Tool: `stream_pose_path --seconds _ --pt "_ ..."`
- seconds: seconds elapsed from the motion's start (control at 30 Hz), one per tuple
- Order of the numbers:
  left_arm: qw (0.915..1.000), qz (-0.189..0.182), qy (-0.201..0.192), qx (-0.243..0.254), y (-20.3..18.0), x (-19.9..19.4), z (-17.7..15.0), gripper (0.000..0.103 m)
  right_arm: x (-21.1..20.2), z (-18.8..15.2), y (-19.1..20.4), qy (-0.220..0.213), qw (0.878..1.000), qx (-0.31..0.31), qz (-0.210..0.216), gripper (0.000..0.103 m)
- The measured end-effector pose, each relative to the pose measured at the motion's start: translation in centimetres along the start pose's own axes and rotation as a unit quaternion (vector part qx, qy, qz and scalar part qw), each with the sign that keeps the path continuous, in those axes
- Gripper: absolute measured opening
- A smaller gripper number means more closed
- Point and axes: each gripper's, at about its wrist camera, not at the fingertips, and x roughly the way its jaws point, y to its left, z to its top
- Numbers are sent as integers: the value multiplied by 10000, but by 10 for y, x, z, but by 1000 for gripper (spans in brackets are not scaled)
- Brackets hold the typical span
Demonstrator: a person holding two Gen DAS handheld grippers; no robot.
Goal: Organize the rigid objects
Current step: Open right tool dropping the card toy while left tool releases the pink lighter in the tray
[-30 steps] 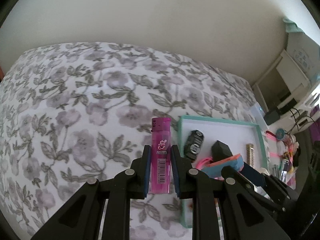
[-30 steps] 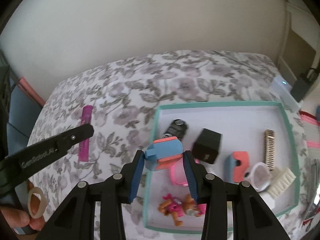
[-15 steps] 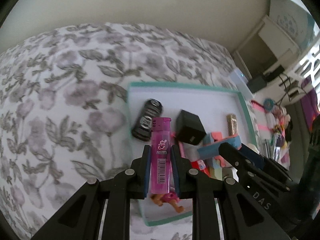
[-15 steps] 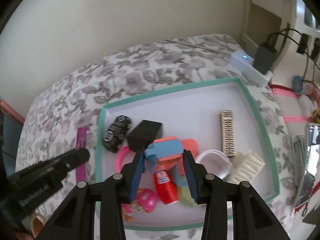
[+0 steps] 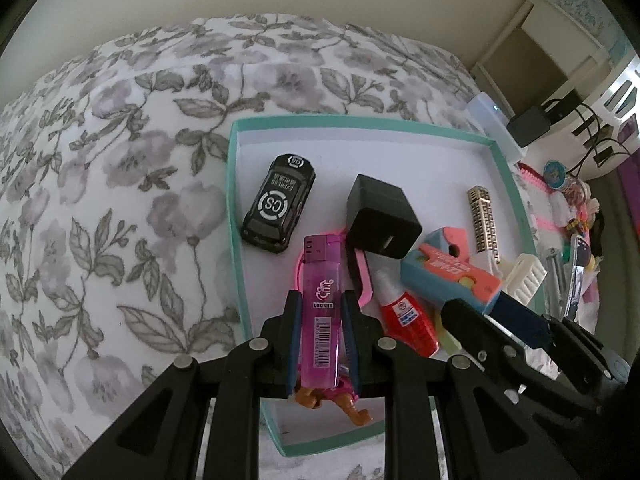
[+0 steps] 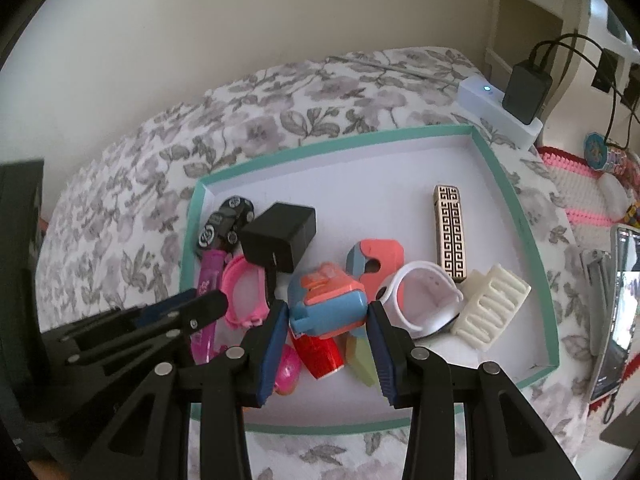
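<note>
My left gripper [image 5: 321, 340] is shut on a pink translucent lighter [image 5: 322, 304], held upright over the near left part of a teal-rimmed white tray [image 5: 235, 216]. The lighter also shows in the right wrist view [image 6: 208, 300]. My right gripper [image 6: 327, 344] is shut on a blue and coral toy block [image 6: 328, 306], held over the tray's [image 6: 496, 168] near middle. The block shows in the left wrist view [image 5: 448, 276], with the right gripper's fingers below it.
In the tray lie a black toy car [image 5: 280, 208], a black charger cube [image 5: 382, 216], a red glue bottle [image 5: 408, 320], a gold patterned lighter [image 6: 451, 232], a white ring [image 6: 420, 300], a white hair clip [image 6: 492, 306] and a pink bracelet [image 6: 244, 288]. Floral bedsheet [image 5: 120, 160] surrounds it.
Both grippers have moved closer over the tray with their objects still held. The left gripper went from above the bedsheet to above the tray's near left part.
</note>
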Motion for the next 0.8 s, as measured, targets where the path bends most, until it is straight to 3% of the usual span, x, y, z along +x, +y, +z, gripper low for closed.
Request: stream_pose_path --seconds 0.1,0.23,0.33,0.63,0.73,0.8 --pt "10000 4 40 -34 1 1 -2 22 4 -4 1 115 9999 -46 -52 43" --pt "9999 15 32 -146 6 -3 -4 36 7 -8 1 191 9998 -51 -63 43" --pt "9996 -33 -28 -290 13 -9 -5 39 6 -11 1 209 9997 -83 -41 42" --pt "9965 369 -384 -651 39 -29 -13 63 5 -16 7 170 9996 -195 -71 44" --pt "9947 539 -477 -732 47 -32 -17 74 5 -18 8 157 9997 -188 -65 57" --pt "9936 619 -529 -778 53 -34 -21 79 5 -20 11 151 9996 -223 -80 59"
